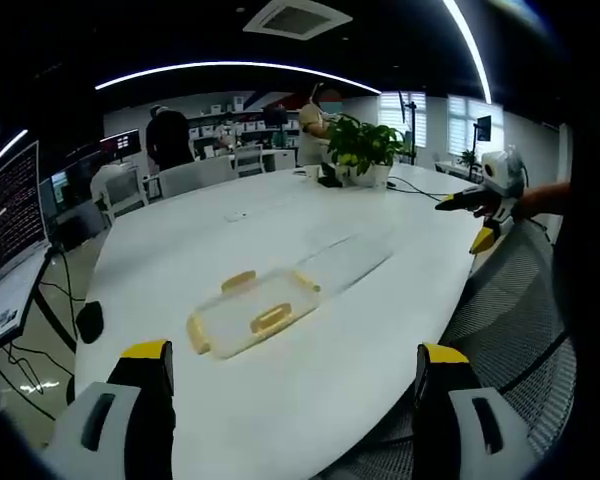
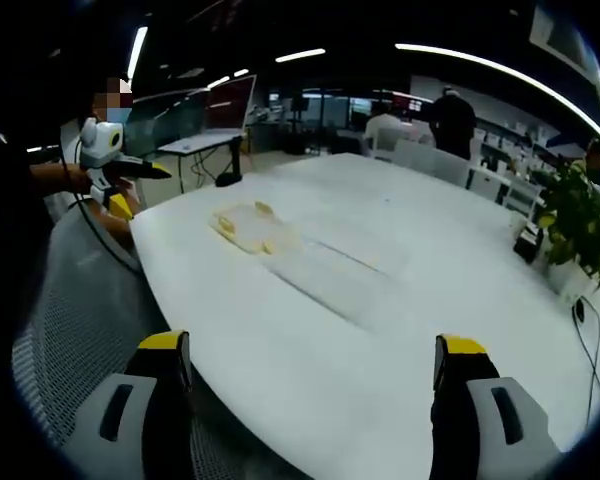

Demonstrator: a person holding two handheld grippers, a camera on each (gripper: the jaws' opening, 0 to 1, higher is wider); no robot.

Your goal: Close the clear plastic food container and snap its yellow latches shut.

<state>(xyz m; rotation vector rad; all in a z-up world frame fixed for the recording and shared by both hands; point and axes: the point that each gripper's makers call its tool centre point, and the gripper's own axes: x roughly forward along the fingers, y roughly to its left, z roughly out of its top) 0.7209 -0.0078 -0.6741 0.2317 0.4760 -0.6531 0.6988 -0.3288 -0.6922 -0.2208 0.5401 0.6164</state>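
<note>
The clear container lies open on the white table (image 1: 280, 400). Its part with the yellow latches (image 1: 250, 315) sits nearer my left gripper, and a second clear part (image 1: 345, 260) lies beside it, further off. My left gripper (image 1: 294, 352) hovers at the table's near edge, short of the container, open with nothing between its jaws. From the other side the latched part (image 2: 245, 228) and the clear part (image 2: 330, 270) lie ahead of my right gripper (image 2: 313, 345), which is open and empty. Each gripper appears in the other's view, held off the table's edge: the right gripper (image 1: 485, 205), the left gripper (image 2: 110, 165).
A potted plant (image 1: 365, 145) stands at the table's far end with cables beside it. Mesh chairs (image 1: 520, 300) line the near edge. A monitor (image 1: 10, 210) stands on a desk to the left. People stand by desks at the back.
</note>
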